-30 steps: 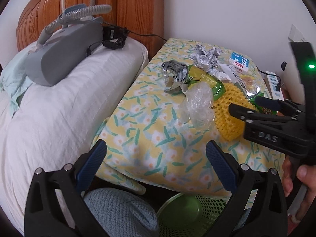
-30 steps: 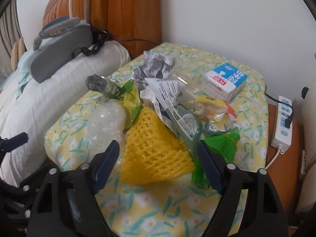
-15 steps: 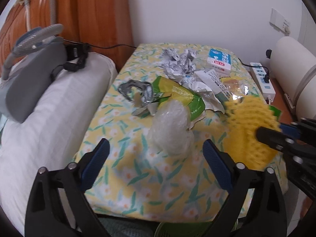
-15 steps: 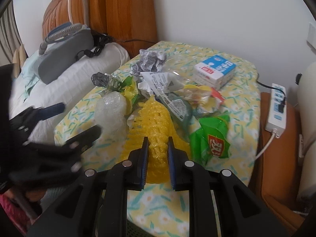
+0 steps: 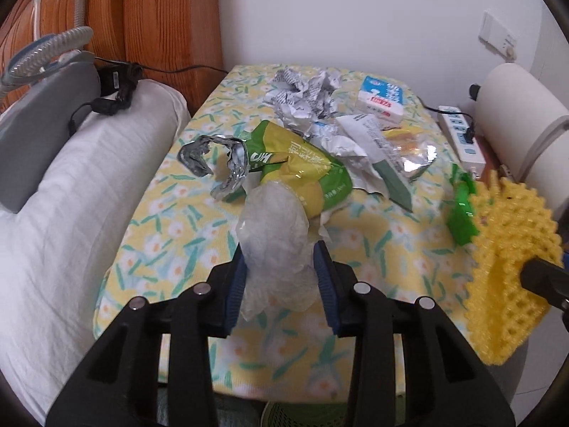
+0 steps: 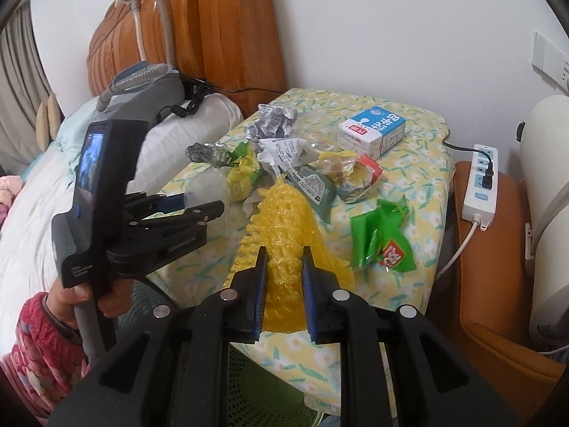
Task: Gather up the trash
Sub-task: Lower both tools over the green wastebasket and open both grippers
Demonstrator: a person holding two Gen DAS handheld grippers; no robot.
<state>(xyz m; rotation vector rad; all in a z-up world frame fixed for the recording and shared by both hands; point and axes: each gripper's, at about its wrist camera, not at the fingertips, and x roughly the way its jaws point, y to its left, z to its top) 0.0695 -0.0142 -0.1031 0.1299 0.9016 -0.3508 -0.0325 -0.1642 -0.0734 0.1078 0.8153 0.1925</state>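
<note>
Left tongs (image 5: 281,274) had just been closing; pads pinched a crumpled, translucent plastic bag (image 5: 274,235) at the near edge of the floral-cloth tabletop (image 5: 170,213). Right tongs (image 6: 283,277) were clamped tight on a yellow foam mesh sleeve (image 6: 284,227), honeycomb-textured, bunched into a cone above the same near edge.

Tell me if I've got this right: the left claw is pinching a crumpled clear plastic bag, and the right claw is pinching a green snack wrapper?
Not quite. The right claw is pinching the yellow foam net, not a green wrapper; the right wrist view shows the green wrapper lying loose on the flowered cloth. The left claw has just been closing, with the crumpled clear plastic bag between its pads.
</note>
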